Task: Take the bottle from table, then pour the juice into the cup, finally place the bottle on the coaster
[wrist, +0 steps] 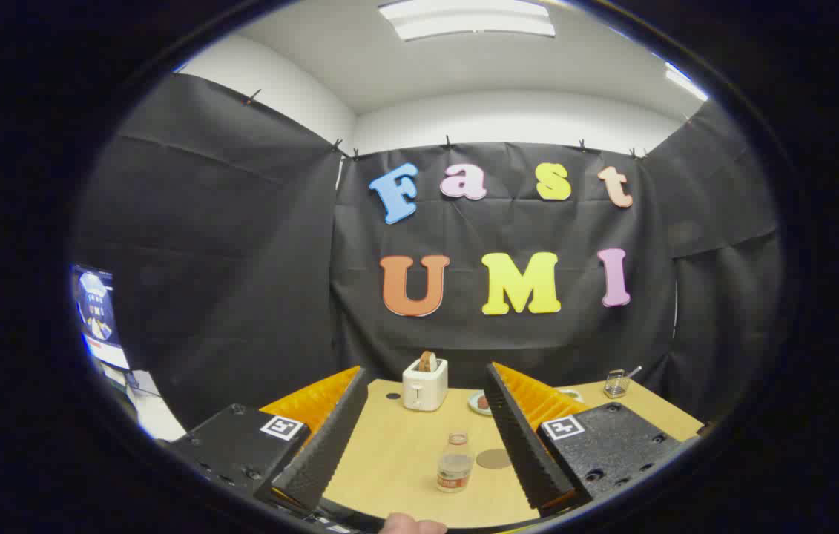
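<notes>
Gripper (419, 437) — fingers spread wide apart, nothing between them touching either pad; it hangs above the near part of the light wooden table (389, 460).

Between the fingers, nearer the right one, a small clear plastic bottle (455, 466) stands upright on the table, a reddish label band at its base and pale liquid inside. Neither finger touches it.

Just beside the bottle, to its right and slightly beyond, a flat round brown coaster (494, 458) lies on the table, partly hidden by the right finger. Bottle and coaster are close, but contact cannot be told.

Further back, a cream-white toaster (424, 384) stands upright with a brown slice of bread (427, 361) sticking out of its slot. A small dark round spot (392, 396) lies on the table to its left. To its right, a small white plate (478, 402) holds something brownish — largely hidden by the right finger.

At the far right corner of the table stands a small clear glass cup (616, 383) with a thin utensil leaning out of it.

A fingertip (412, 526) shows at the table's near edge.
</notes>
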Motion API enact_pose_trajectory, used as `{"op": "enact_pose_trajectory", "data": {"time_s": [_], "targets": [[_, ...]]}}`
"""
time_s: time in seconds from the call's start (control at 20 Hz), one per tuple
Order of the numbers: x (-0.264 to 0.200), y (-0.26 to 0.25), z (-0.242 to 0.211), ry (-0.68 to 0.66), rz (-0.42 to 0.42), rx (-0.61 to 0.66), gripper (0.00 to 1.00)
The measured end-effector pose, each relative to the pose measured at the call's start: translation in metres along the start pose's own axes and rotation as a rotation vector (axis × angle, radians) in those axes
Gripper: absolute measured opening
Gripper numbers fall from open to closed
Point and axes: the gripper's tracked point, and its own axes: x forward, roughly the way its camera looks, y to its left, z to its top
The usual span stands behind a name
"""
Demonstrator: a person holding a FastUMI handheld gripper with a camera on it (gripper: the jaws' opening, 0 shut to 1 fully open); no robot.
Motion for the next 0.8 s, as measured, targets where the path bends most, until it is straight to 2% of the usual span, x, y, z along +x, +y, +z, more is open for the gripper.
{"op": "enact_pose_trajectory", "data": {"time_s": [0.8], "targets": [[0.0035, 0.0004, -0.003, 0.017, 0.004, 0.031, 1.0]]}}
